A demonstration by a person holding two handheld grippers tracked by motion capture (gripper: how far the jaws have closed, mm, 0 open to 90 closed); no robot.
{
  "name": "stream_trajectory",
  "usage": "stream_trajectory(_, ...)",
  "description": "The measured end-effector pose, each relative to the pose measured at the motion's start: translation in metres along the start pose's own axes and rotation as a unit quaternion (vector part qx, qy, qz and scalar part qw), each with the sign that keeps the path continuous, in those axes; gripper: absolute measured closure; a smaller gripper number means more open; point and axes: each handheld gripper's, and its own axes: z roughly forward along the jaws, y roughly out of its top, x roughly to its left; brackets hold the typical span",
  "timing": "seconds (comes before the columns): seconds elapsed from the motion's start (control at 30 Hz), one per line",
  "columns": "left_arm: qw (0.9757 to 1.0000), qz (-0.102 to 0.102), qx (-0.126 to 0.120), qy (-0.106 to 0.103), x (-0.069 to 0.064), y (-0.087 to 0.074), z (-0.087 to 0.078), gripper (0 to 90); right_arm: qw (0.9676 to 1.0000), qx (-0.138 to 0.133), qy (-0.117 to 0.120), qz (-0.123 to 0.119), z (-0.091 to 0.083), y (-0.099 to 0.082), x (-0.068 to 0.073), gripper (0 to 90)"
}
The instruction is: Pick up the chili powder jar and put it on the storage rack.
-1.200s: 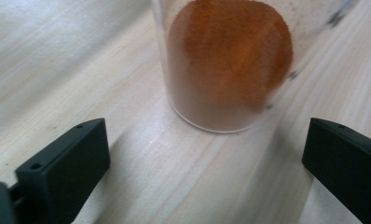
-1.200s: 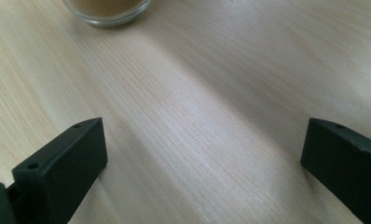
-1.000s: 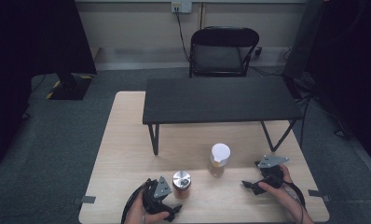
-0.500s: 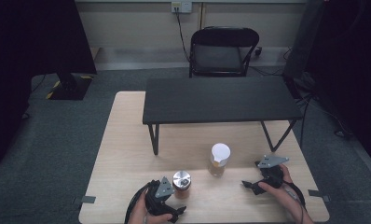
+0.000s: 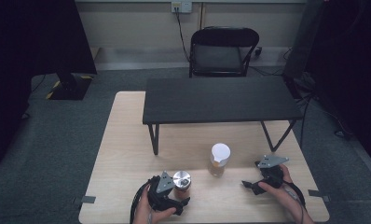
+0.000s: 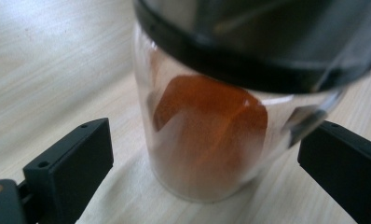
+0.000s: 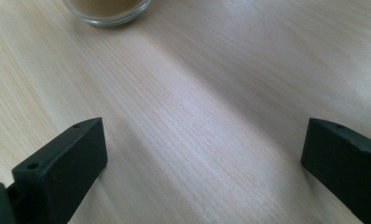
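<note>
Left hand-held gripper (image 6: 207, 154) just closing round spice jar (image 6: 207, 140), pads not touching yet; squeeze below lid, keep upright. Right hand-held gripper (image 7: 202, 163) gaping, empty.

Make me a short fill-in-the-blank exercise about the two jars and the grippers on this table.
1. The left gripper has the jar with the ____ lid between its jaws.
2. The other jar has a ____ lid.
3. The right gripper has ____ between its jaws.

Missing words: silver; white; nothing
</note>
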Motion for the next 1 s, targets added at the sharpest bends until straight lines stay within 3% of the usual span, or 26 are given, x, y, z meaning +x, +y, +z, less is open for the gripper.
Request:
stream_trajectory(0.17,0.9998,0.003,-0.003,0.018,-0.006,0.002,0.003,7.0,1.0,0.0,0.0,0.0,0.0,0.0,0.0,0.0)
stream_trajectory(0.7,0.9997,0.01,-0.015,0.018,-0.012,0.001,0.008,18.7,1.0,0.0,0.001,-0.001,0.0,0.0,0.0,0.0)
stream_trajectory(1.0,0.9996,0.019,-0.01,0.019,-0.013,0.003,0.011,25.2,1.0,0.0,0.001,-0.001,0.0,0.0,0.0,0.0)
